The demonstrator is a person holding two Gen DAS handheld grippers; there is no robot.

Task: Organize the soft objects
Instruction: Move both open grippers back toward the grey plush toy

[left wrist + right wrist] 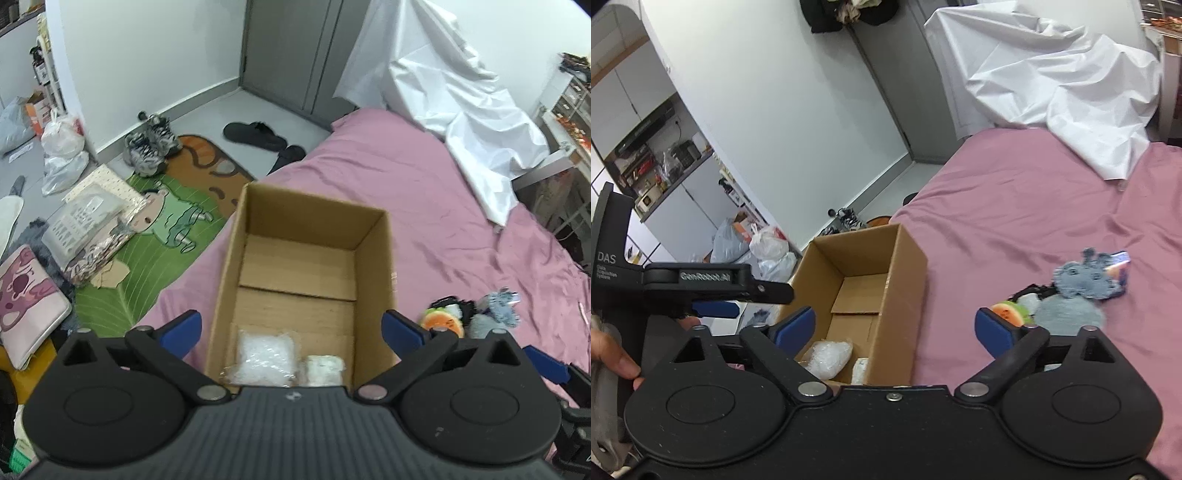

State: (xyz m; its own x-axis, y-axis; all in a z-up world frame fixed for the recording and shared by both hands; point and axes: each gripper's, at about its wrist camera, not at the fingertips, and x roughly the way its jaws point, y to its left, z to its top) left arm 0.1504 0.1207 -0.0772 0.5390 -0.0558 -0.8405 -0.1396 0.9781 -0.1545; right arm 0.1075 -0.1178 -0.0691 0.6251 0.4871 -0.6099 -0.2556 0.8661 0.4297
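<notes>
Left gripper: jaws spread wide, nothing between them, poised over the open cardboard box. Right gripper: jaws also wide apart and empty, over the box's right wall. Box sits on the pink bed sheet; inside, at the near end, a clear plastic packet beside a small white bundle. Plush toys lie on the sheet to the box's right.

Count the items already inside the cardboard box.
2. A clear crinkly plastic bundle lies at the near end of the cardboard box, and a smaller white bundle sits right beside it. The camera housing hides the box's nearest edge, so more may be unseen.
</notes>
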